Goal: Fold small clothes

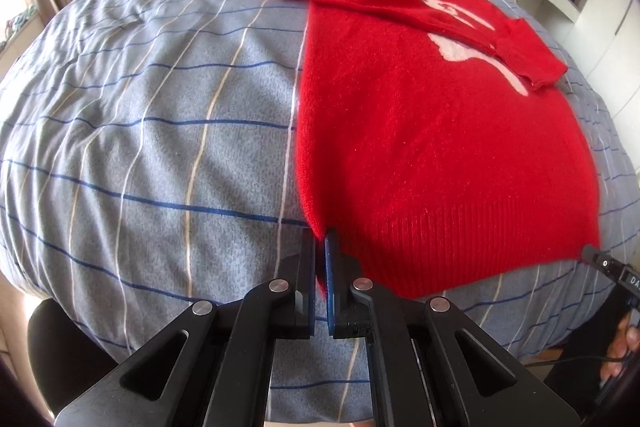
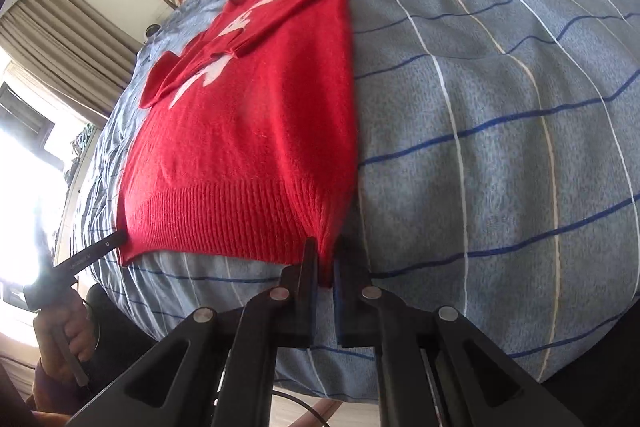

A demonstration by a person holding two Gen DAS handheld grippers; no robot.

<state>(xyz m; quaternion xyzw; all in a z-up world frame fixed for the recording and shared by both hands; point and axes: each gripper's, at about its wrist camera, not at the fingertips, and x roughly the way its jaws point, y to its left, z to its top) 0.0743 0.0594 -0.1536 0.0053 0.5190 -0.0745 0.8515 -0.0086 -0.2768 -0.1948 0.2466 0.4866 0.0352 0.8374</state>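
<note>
Sweater (image 1: 432,131), red, lies flat on the bed (image 1: 140,107), sleeves crossed over its chest, long axis running away from both hands. Left gripper (image 1: 320,251) and right gripper (image 2: 326,259) have their jaws clamped on the two near hem corners.

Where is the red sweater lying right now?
The red sweater lies flat on the blue checked bedspread, sleeves folded across its chest. The left gripper and right gripper each pinch a hem corner at the bed's near edge.
</note>
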